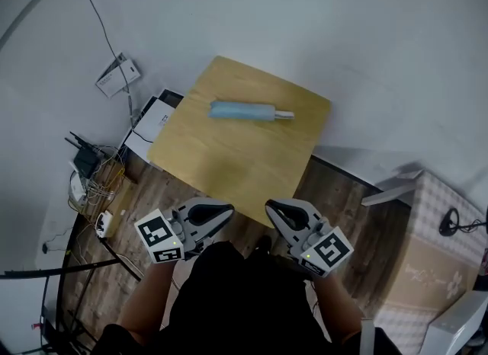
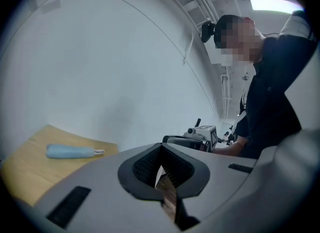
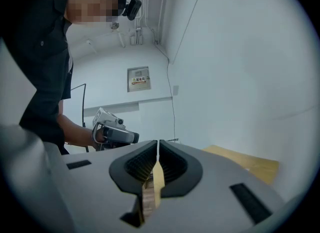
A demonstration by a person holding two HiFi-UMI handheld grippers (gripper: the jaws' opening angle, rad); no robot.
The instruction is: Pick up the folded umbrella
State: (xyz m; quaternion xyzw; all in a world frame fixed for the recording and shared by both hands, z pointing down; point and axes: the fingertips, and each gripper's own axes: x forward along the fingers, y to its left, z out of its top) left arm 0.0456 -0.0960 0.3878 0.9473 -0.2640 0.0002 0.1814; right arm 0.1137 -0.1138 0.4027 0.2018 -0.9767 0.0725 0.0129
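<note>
The folded umbrella (image 1: pixel 248 111) is light blue with a pale handle end and lies flat across the far part of a small wooden table (image 1: pixel 229 163). My two grippers hang near my body, short of the table's near edge and well away from the umbrella. The left gripper (image 1: pixel 226 210) and the right gripper (image 1: pixel 271 209) point towards each other, both shut and empty. In the left gripper view the umbrella (image 2: pixel 70 151) lies on the table at lower left, beyond the shut left gripper (image 2: pixel 161 163). The right gripper view shows the shut right gripper (image 3: pixel 158 152) and only a table corner (image 3: pixel 250 164).
A white wall runs behind the table. On the floor to the left lie a router with tangled cables (image 1: pixel 91 171) and white boxes (image 1: pixel 149 129). A cloth-covered box (image 1: pixel 438 254) stands at the right. Wooden flooring lies under my feet.
</note>
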